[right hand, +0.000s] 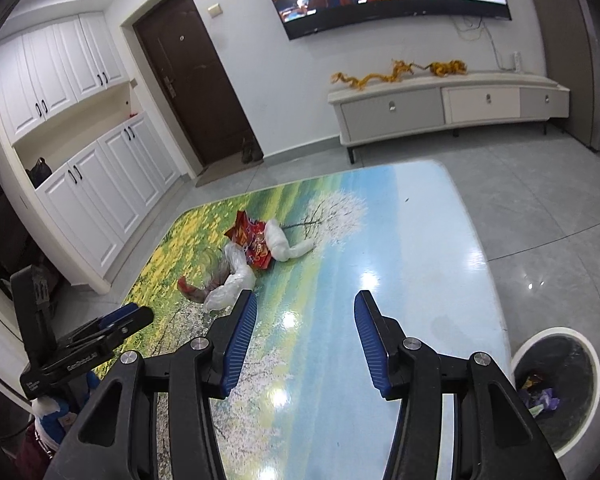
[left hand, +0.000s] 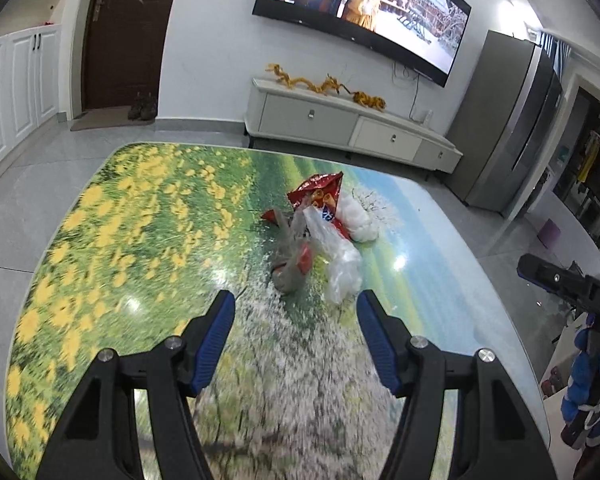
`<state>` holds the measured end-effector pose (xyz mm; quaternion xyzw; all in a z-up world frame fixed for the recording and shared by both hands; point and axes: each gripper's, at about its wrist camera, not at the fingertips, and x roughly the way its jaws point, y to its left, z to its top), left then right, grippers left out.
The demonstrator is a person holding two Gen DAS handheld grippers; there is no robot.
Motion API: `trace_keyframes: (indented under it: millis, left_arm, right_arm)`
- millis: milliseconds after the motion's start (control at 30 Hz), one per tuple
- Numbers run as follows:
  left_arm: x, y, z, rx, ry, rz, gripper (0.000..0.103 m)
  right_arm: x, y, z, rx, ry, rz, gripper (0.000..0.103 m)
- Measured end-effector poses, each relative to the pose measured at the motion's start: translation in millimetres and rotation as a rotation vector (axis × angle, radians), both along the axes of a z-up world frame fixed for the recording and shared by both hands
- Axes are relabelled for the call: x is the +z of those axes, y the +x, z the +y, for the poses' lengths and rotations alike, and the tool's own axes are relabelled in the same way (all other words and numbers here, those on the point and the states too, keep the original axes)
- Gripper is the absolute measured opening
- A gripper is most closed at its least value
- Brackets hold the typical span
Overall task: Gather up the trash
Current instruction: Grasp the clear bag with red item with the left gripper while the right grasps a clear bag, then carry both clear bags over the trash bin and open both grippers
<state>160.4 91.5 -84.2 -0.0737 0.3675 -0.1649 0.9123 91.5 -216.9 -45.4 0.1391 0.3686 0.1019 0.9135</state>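
A flower-printed tabletop [left hand: 100,240] carries the trash pile [left hand: 320,236] at frame centre. Both the left hand-held gripper [left hand: 296,316] and right hand-held gripper [right hand: 305,312] gape empty; better pinch one clear bag [left hand: 340,264] edge first.

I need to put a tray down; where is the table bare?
The table is bare on the blue side, from the white bag across to the edge by the bin. The yellow-flower side is bare too. The wrappers crowd the middle.
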Motion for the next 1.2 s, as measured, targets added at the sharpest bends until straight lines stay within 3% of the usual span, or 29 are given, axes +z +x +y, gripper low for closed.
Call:
trace_keyframes:
  millis: [233, 433, 633, 1033, 1067, 1100, 1133, 1200]
  left_arm:
    - [-17, 52, -14, -0.032, 0.006, 0.047, 0.057]
    - [-35, 79, -11, -0.024, 0.026, 0.091, 0.031]
    - [-40, 81, 14, 0.033, -0.015, 0.096, 0.017]
    - [-38, 67, 49, 0.113, -0.039, 0.088, 0.015]
    - [-37, 65, 51, 0.118, -0.042, 0.086, 0.015]
    - [-36, 62, 53, 0.121, -0.044, 0.083, 0.015]
    - [-34, 60, 53, 0.122, -0.044, 0.079, 0.015]
    - [-29, 55, 55, 0.124, -0.045, 0.068, 0.015]
  right_arm:
    - [-18, 41, 18, 0.049, 0.018, 0.046, 0.050]
    - [-33, 75, 46, 0.120, 0.021, 0.079, 0.050]
    - [-51, 98, 78, 0.190, 0.030, 0.114, 0.050]
    - [-81, 122, 114, 0.250, 0.022, 0.176, 0.050]
    - [-82, 122, 116, 0.249, 0.018, 0.179, 0.047]
    - [-84, 121, 117, 0.247, 0.014, 0.182, 0.036]
    - [-85, 121, 117, 0.249, 0.011, 0.184, 0.031]
    - [-85, 118, 117, 0.249, 0.011, 0.184, 0.029]
